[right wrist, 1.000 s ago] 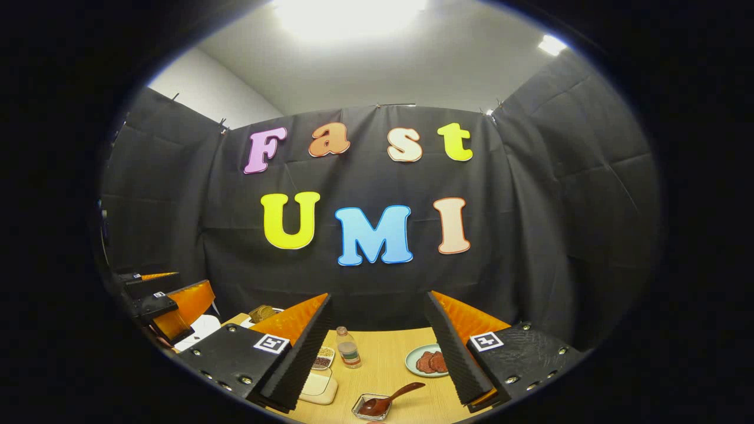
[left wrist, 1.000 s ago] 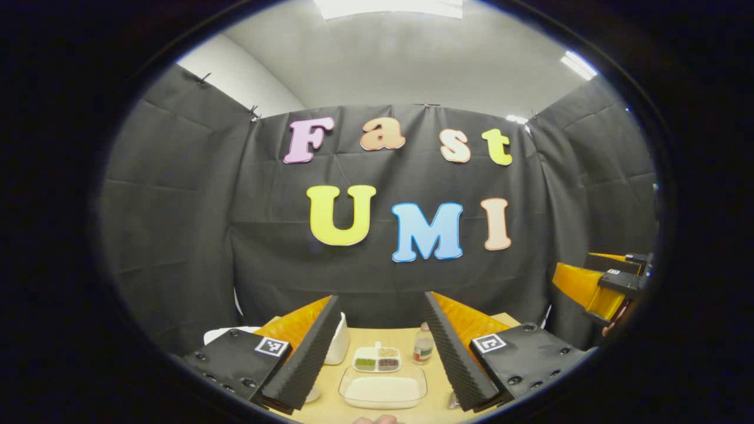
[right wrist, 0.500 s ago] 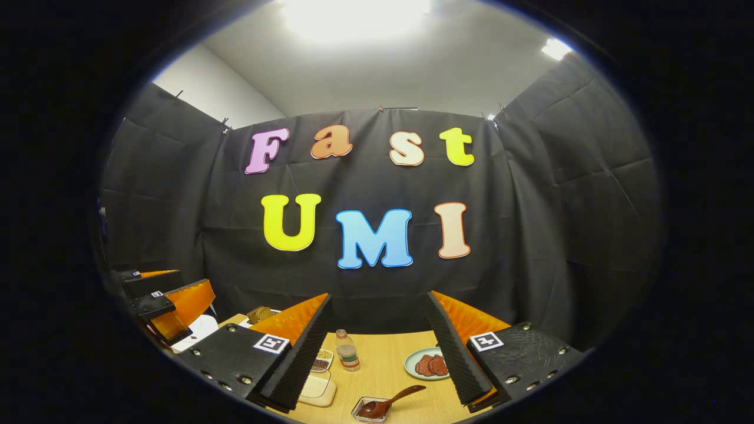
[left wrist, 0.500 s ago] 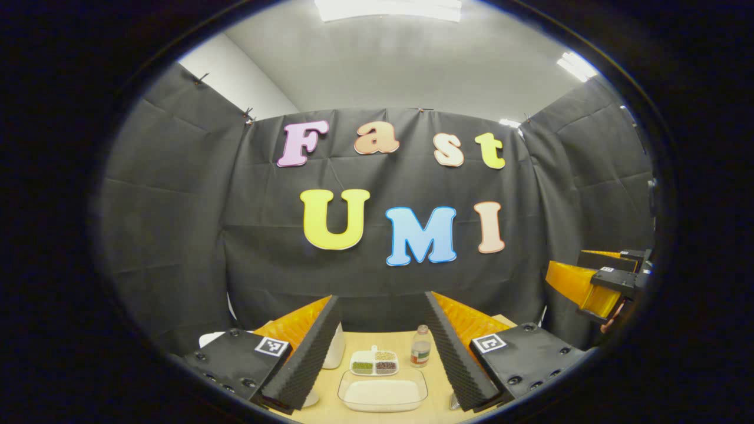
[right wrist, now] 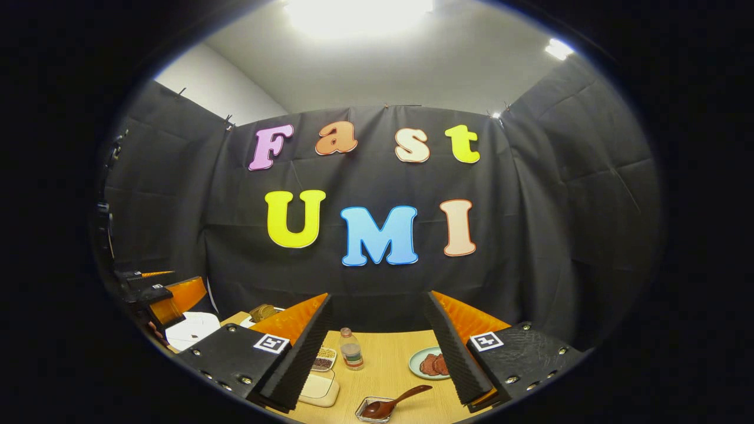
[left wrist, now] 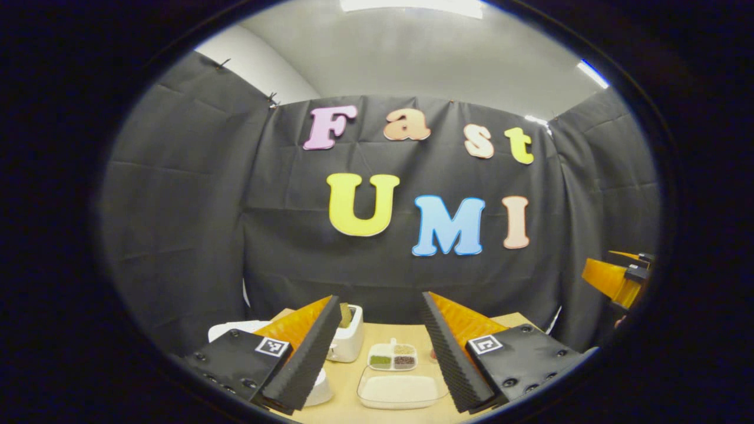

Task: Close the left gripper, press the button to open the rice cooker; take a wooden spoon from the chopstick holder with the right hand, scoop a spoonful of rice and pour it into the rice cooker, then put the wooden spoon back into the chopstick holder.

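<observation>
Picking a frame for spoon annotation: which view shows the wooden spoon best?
Right gripper view: the spoon lies whole between its open fingers, bowl in a small dish. In the left gripper view I can't make it out.

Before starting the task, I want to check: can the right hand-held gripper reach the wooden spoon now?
Probably yes: the right hand-held gripper is open, and the wooden spoon lies uncovered just ahead.

Rice cooker (right wrist: 191, 330): white, rounded, lid down, sits at the table's far left edge in my right gripper view, partly hidden. Rice (left wrist: 400, 390): flat white layer in a clear rectangular dish, near edge of table, dead ahead in my left gripper view. Wooden spoon (right wrist: 392, 403): dark brown, bowl resting in a small clear square dish, handle angled up to the right. Can't make out the chopstick holder.
</observation>
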